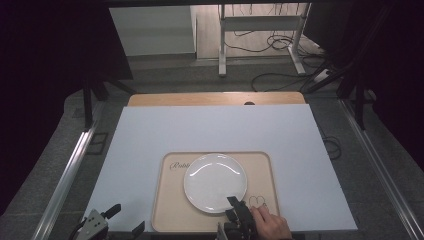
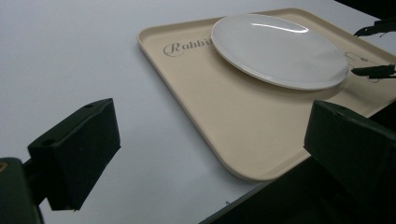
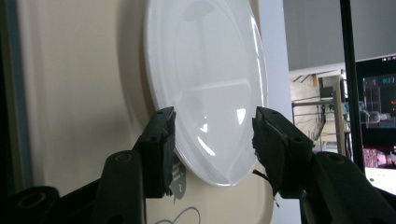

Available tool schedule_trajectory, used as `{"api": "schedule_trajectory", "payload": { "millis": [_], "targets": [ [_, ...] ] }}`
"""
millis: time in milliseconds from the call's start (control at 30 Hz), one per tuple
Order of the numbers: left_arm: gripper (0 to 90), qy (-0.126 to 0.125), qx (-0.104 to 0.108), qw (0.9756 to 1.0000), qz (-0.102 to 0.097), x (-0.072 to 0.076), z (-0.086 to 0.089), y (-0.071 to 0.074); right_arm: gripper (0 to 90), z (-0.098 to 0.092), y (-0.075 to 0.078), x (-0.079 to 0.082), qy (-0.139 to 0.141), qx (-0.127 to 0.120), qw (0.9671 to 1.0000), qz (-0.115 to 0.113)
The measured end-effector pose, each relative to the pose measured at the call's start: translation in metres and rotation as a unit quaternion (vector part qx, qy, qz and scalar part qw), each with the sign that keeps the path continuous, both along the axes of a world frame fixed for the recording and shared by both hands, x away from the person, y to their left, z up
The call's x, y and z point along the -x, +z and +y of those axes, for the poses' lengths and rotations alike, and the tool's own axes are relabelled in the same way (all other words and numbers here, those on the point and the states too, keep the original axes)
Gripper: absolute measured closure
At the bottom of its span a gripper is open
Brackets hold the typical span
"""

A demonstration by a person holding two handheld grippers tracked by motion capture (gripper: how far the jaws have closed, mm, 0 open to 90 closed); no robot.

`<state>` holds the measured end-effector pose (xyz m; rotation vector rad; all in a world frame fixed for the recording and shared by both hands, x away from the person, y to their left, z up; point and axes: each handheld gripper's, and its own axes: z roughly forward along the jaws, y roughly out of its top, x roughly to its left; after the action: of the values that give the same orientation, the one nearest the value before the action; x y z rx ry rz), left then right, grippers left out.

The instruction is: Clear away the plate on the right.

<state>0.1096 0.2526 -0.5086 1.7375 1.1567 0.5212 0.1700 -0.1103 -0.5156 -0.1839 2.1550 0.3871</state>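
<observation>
The right tool (image 3: 212, 140) is standing partly open astride the near rim of the white plate (image 1: 215, 182), gripping nothing; the plate is lying flat on the tan tray (image 1: 167, 210) on the bench; closing off-centre risks skidding or tipping it.

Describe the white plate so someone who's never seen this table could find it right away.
Start at the pale sheet covering the table, then find the beige tray lying near its front edge. The white plate rests on that tray, toward its middle and right. It is the one round, glossy white thing there; the tray under it is rectangular, matte, and printed with script lettering.
</observation>
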Motion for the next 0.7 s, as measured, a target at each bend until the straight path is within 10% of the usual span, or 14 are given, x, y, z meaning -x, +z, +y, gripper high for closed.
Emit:
{"api": "schedule_trajectory", "payload": {
  "millis": [700],
  "targets": [
    [3.1, 0.000, 0.000, 1.0000, -0.001, 0.000, 0.000, 0.000, 34.3, -0.026, 0.011, -0.017, -0.052, -0.100, 0.9915, 0.064]
  ]
}}
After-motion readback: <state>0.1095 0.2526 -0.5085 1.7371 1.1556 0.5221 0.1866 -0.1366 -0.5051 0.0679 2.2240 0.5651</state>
